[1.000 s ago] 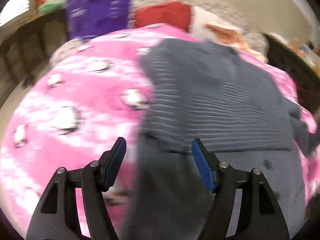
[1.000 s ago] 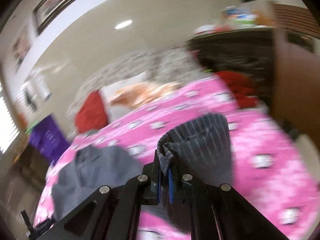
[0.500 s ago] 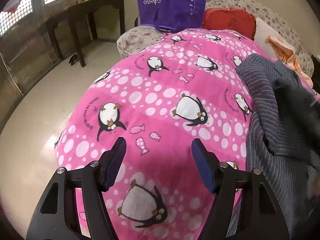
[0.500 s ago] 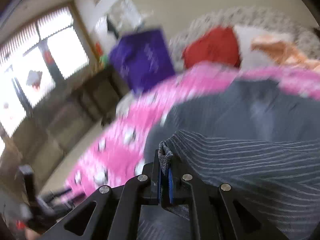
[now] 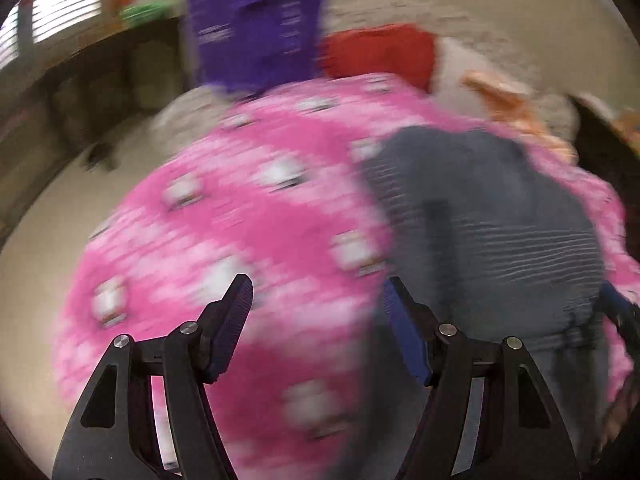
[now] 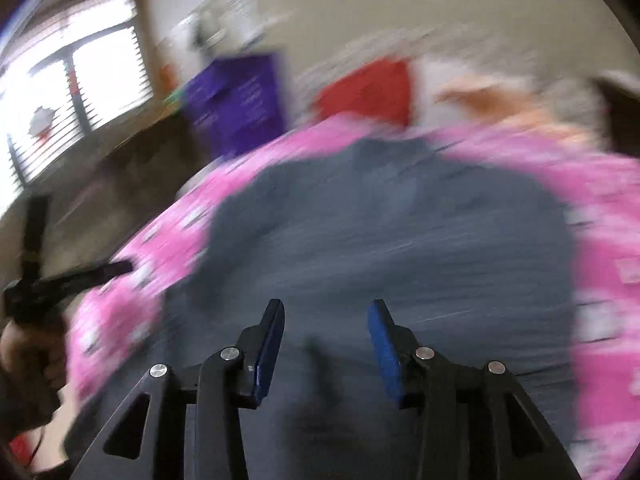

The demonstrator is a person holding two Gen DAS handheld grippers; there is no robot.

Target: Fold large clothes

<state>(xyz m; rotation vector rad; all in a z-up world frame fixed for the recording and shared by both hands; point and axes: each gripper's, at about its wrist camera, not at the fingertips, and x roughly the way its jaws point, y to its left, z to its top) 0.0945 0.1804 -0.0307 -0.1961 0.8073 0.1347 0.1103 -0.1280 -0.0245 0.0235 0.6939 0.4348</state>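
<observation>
A grey striped garment (image 5: 488, 232) lies spread on a pink penguin-print bedspread (image 5: 240, 220); both views are motion-blurred. In the right wrist view the garment (image 6: 384, 240) fills the middle. My left gripper (image 5: 316, 304) is open and empty, above the bedspread at the garment's left edge. My right gripper (image 6: 326, 320) is open and empty, just above the garment's near part. The left gripper also shows in the right wrist view (image 6: 80, 276) at the far left, held by a hand. The right gripper's blue tip (image 5: 616, 308) shows at the garment's right edge.
A purple bag (image 5: 256, 32), a red pillow (image 5: 380, 52) and an orange and white cloth (image 5: 500, 96) lie at the head of the bed. A dark table (image 5: 80, 80) and a window (image 6: 80, 76) are at the left. Beige floor (image 5: 48, 220) lies left of the bed.
My right gripper has let go of the garment's striped edge and now stands open. The garment lies flatter on the bed. My left gripper swung back toward the garment, still open.
</observation>
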